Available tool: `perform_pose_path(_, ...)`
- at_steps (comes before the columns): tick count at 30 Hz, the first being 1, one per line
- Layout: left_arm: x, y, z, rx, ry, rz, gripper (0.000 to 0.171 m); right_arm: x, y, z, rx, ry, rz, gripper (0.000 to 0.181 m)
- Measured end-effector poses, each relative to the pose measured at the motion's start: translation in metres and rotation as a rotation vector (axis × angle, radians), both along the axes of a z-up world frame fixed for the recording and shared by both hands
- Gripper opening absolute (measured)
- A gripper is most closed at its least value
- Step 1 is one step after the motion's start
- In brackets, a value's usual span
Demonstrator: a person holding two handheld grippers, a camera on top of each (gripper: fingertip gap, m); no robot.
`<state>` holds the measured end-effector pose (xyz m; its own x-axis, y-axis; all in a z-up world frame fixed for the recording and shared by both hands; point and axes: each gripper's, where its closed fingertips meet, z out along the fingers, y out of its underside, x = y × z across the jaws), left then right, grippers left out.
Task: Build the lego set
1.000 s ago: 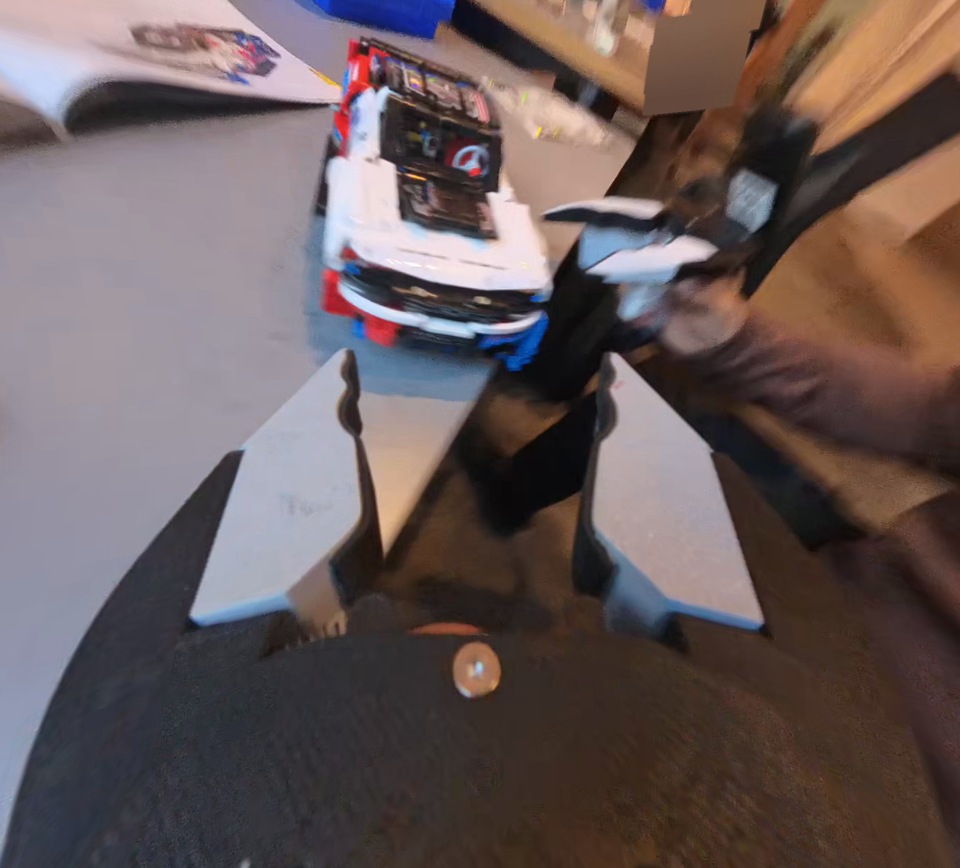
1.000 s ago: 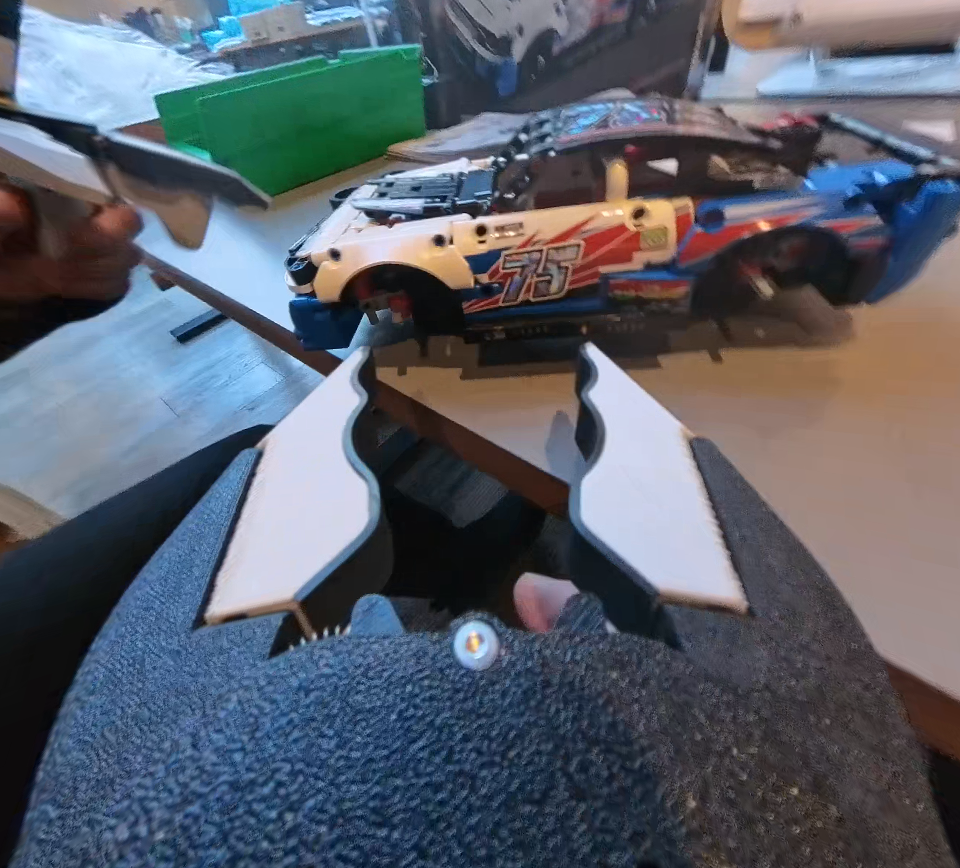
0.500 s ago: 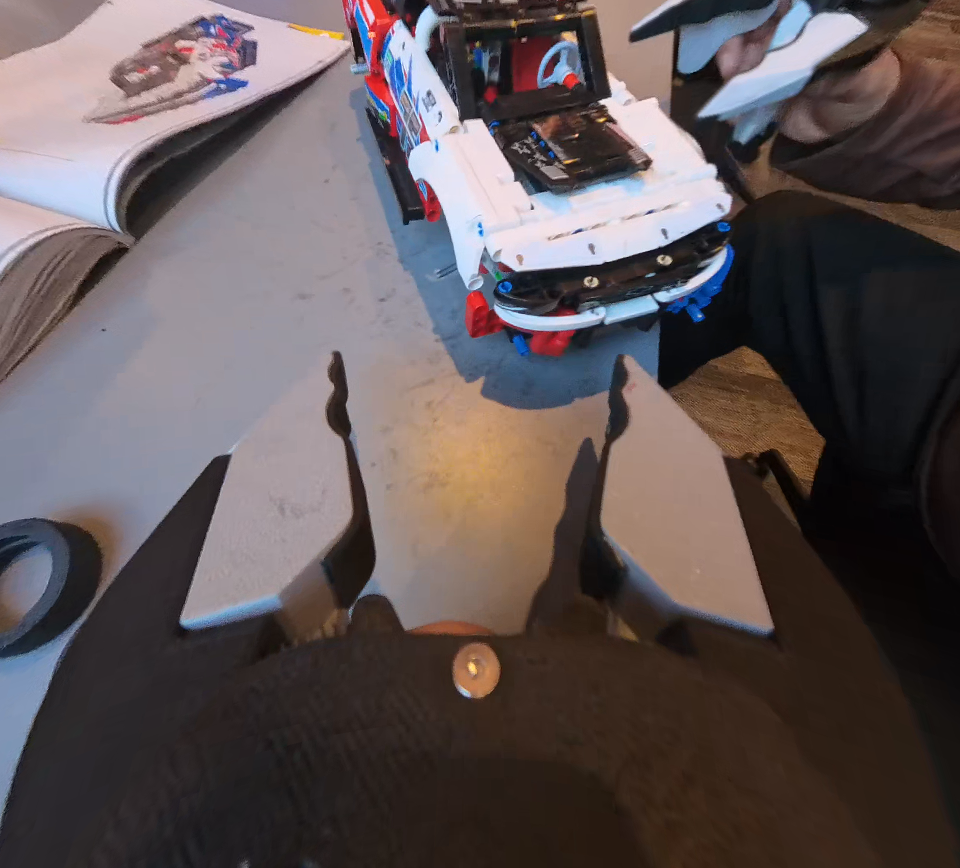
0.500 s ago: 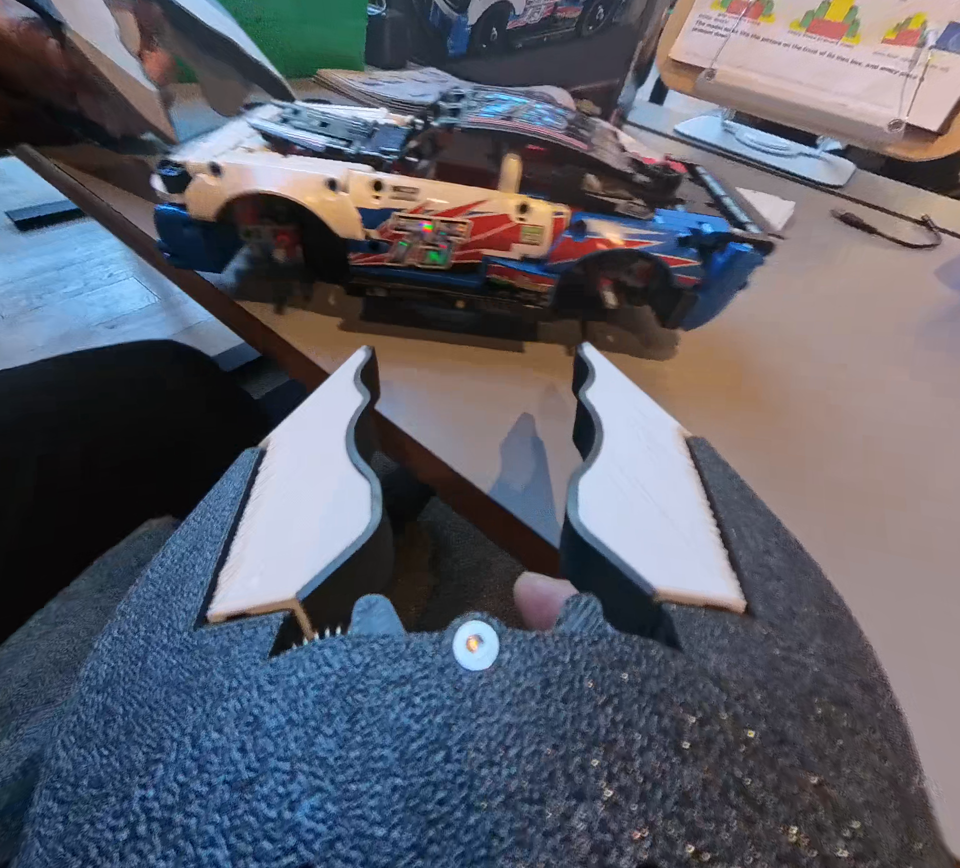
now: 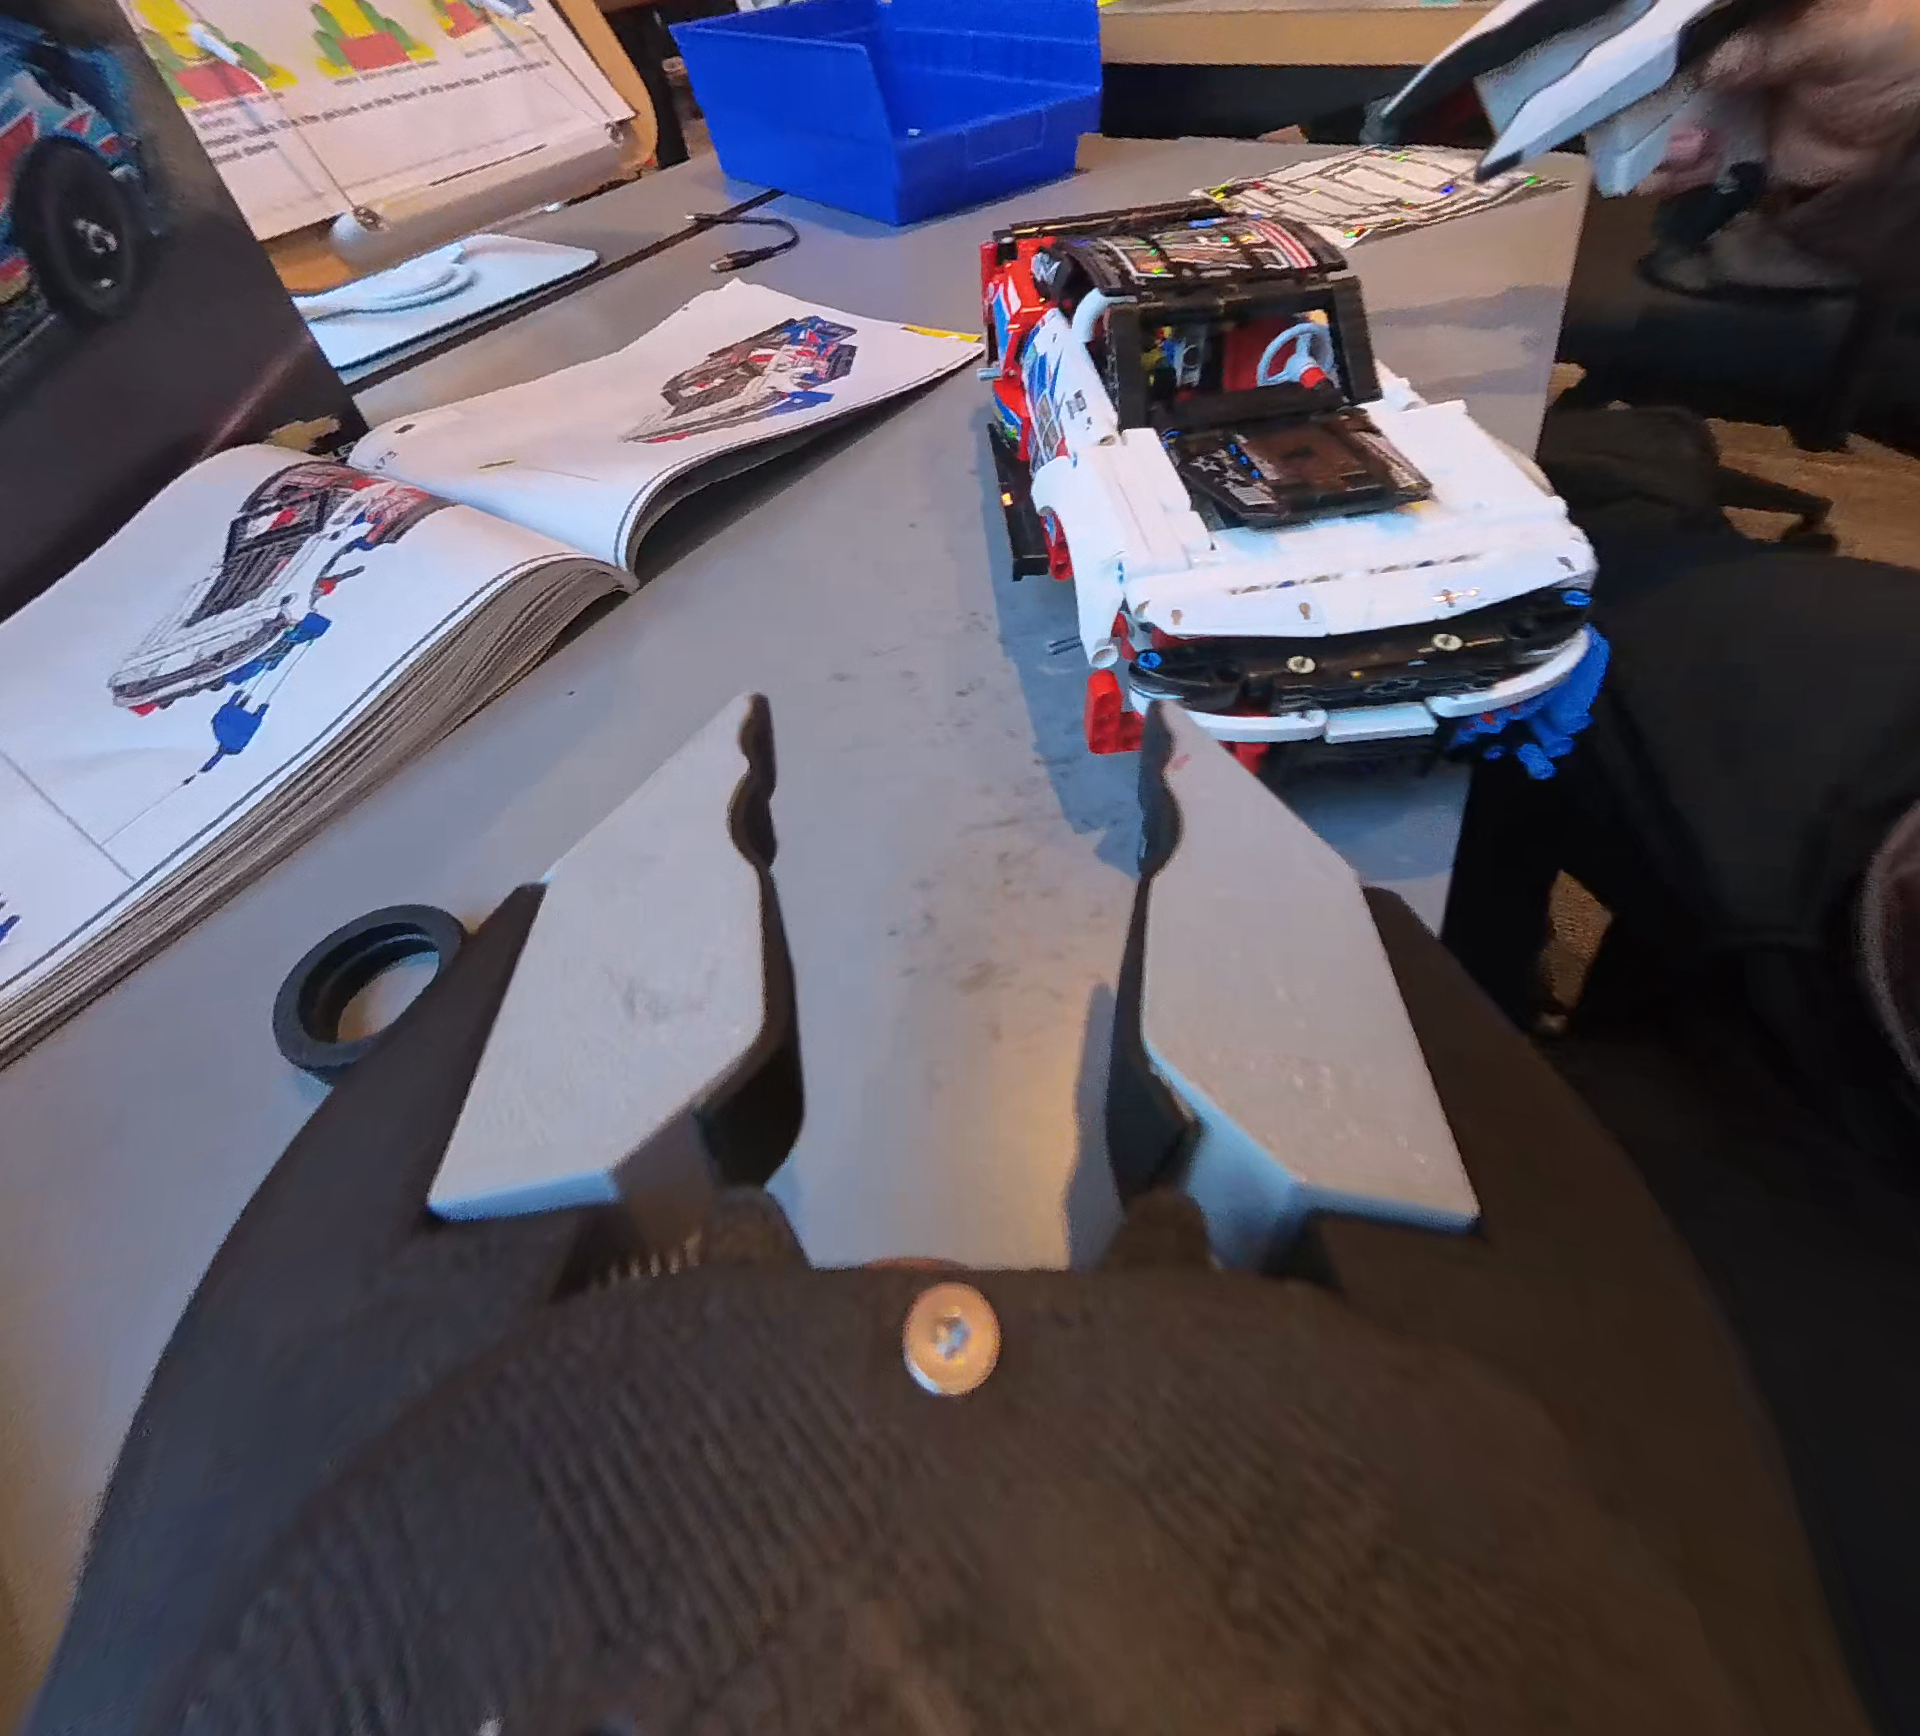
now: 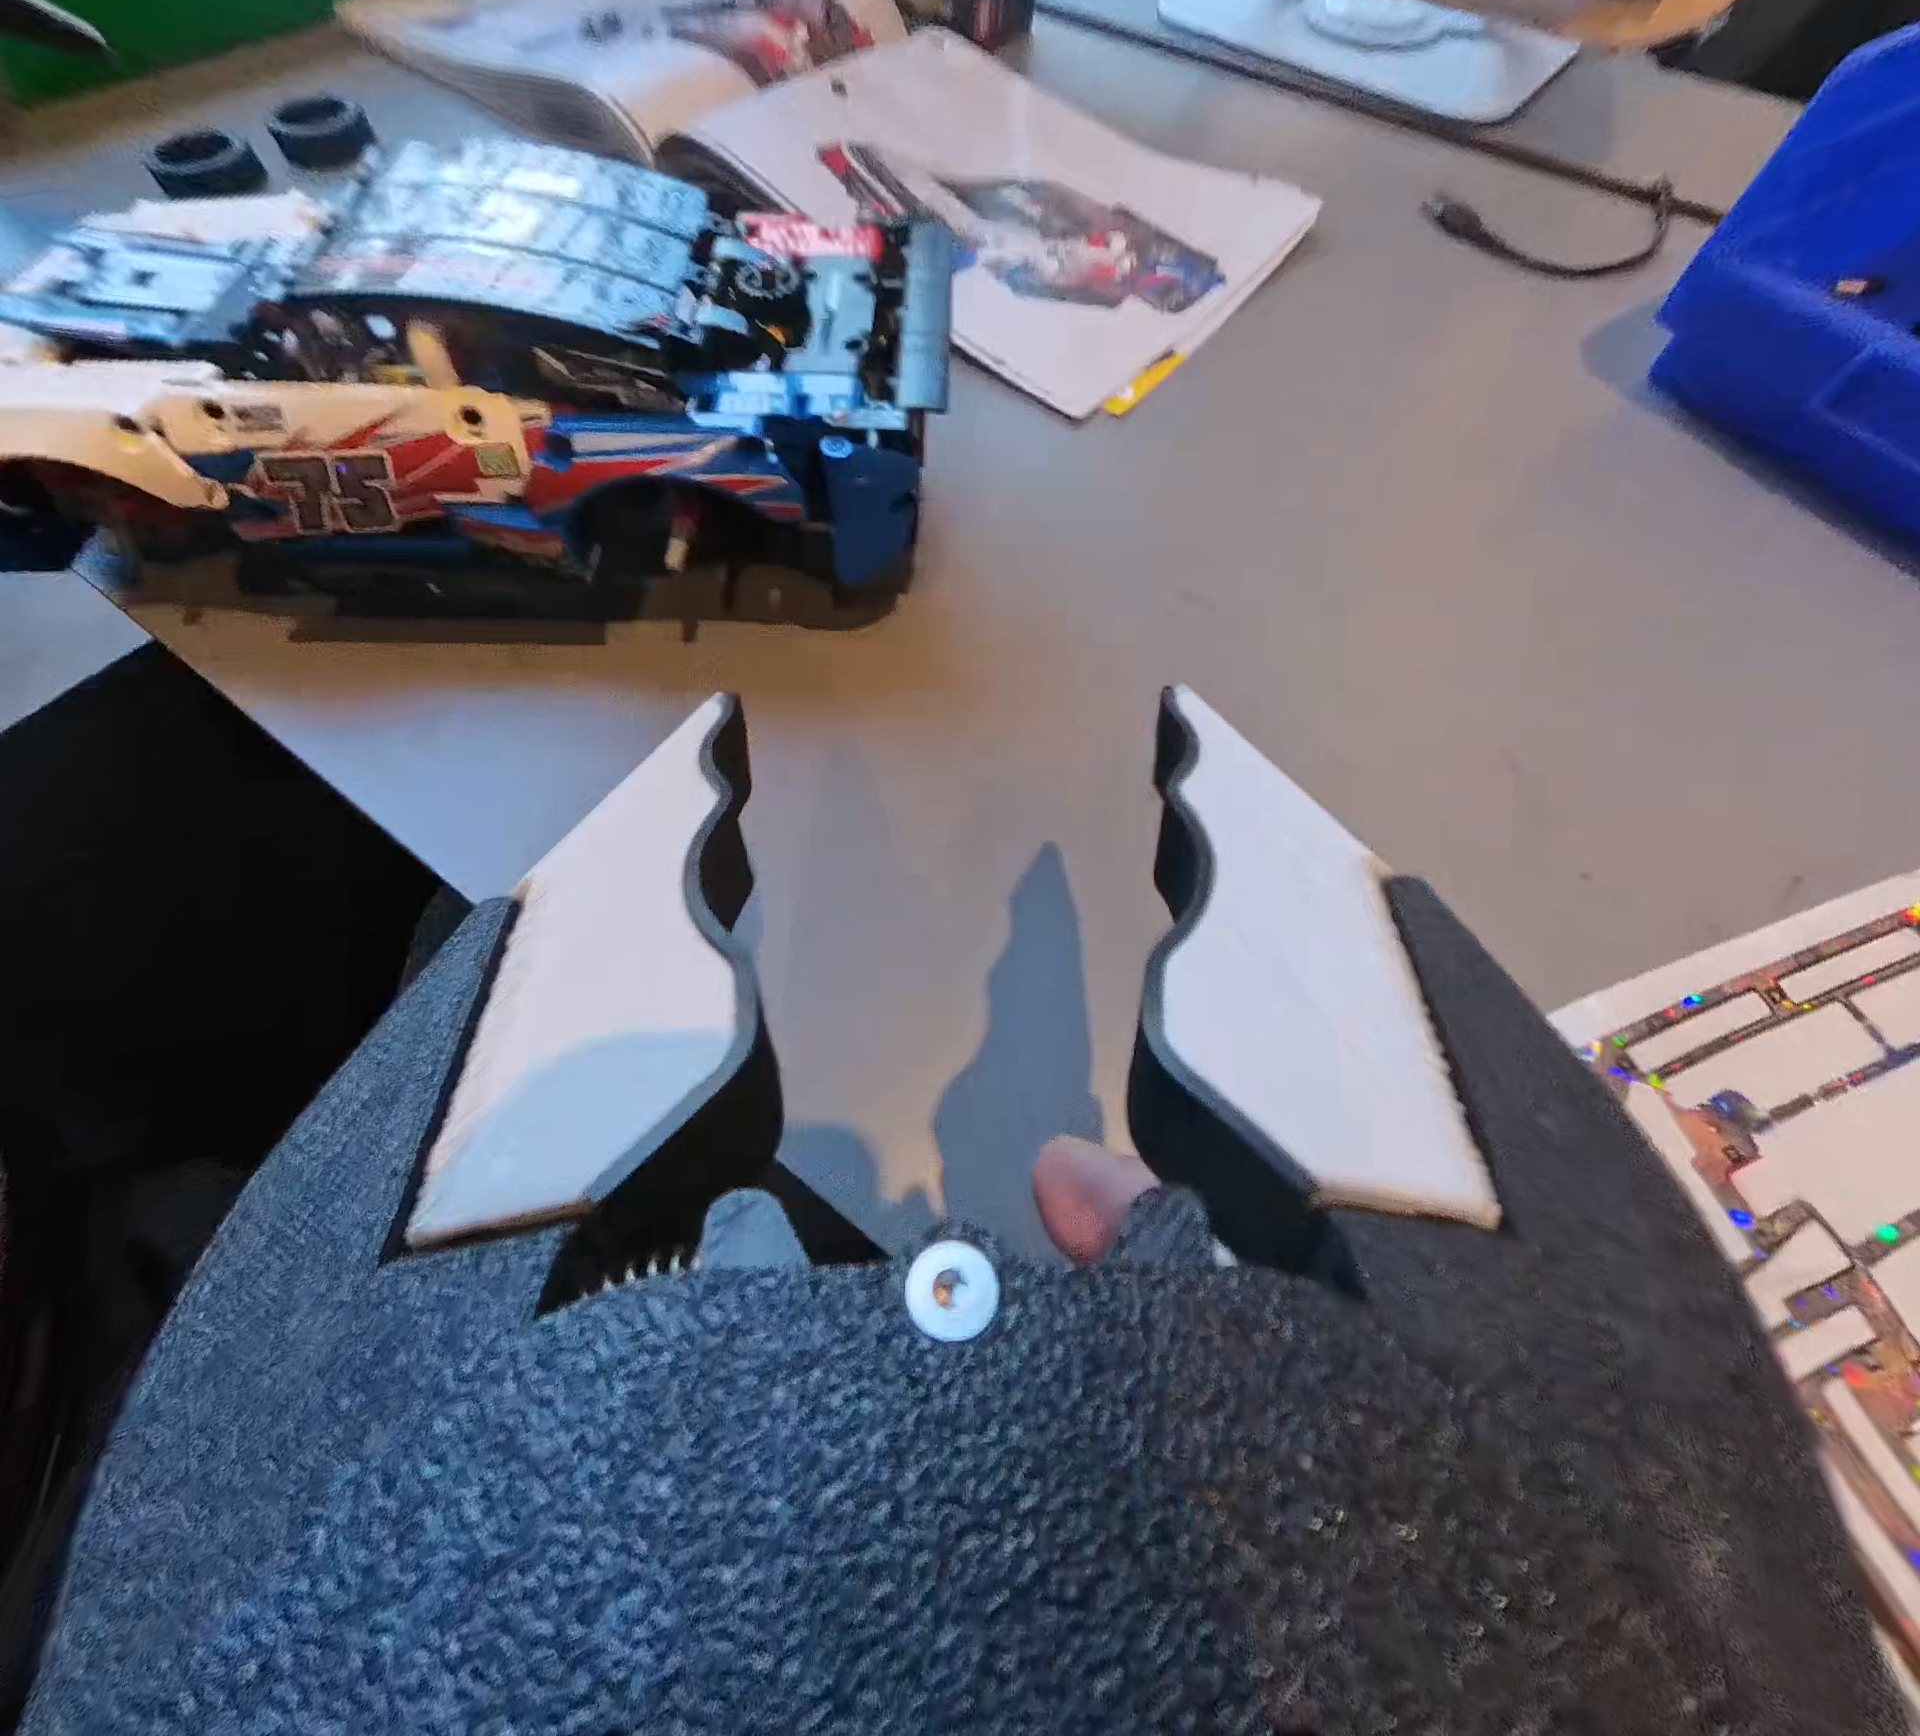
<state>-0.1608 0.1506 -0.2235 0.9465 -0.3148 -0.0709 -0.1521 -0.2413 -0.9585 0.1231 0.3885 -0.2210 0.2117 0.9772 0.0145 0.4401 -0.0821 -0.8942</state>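
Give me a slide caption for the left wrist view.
Open left gripper hovers over table before wheel-less lego car.

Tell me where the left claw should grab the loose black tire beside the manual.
Probably pinch the black tire across its rim wall from above, one finger inside the hole. It lies flat on the grey table, hole up, beside the open manual, apart from the left claw.

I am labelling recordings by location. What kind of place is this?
Probably a workshop or lab: a grey worktable with a blue parts bin, an instruction booklet and a lego car, and cluttered benches behind.
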Motion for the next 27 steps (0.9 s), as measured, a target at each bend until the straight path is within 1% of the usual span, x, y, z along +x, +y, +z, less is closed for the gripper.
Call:
perform_pose_path(2,-0.004,0.001,-0.001,-0.008,-0.001,0.029,0.068,0.001,0.009,-0.007,-0.010,-0.055,0.003,0.083)
perform_pose_path(5,-0.015,0.001,0.000,-0.012,-0.046,0.110,0.069,0.003,0.026,-0.017,0.012,-0.137,-0.021,0.080)
perform_pose_path(6,-0.020,0.000,-0.001,-0.025,-0.074,0.140,0.070,0.005,0.035,-0.020,0.029,-0.170,-0.041,0.078)
perform_pose_path(8,-0.022,-0.004,-0.004,-0.056,-0.125,0.178,0.078,0.011,0.058,-0.029,0.044,-0.241,-0.097,0.077)
perform_pose_path(10,-0.020,-0.014,-0.004,-0.070,-0.166,0.214,0.078,0.013,0.075,-0.035,-0.005,-0.266,-0.116,0.076)
perform_pose_path(15,-0.014,-0.056,-0.010,-0.066,-0.209,0.375,0.081,0.004,0.097,-0.030,-0.031,-0.141,-0.078,0.075)
perform_pose_path(20,-0.007,-0.095,-0.018,-0.106,-0.183,0.567,0.085,-0.011,0.109,-0.036,-0.015,-0.069,-0.020,0.076)
perform_pose_path(22,0.000,-0.104,-0.022,-0.127,-0.164,0.616,0.085,-0.018,0.109,-0.040,-0.047,-0.056,0.013,0.076)
perform_pose_path(24,0.010,-0.110,-0.034,-0.169,-0.157,0.635,0.084,-0.022,0.108,-0.046,-0.087,-0.076,0.043,0.078)
perform_pose_path(27,0.022,-0.111,-0.045,-0.184,-0.168,0.657,0.084,-0.023,0.109,-0.051,-0.111,-0.091,0.051,0.075)
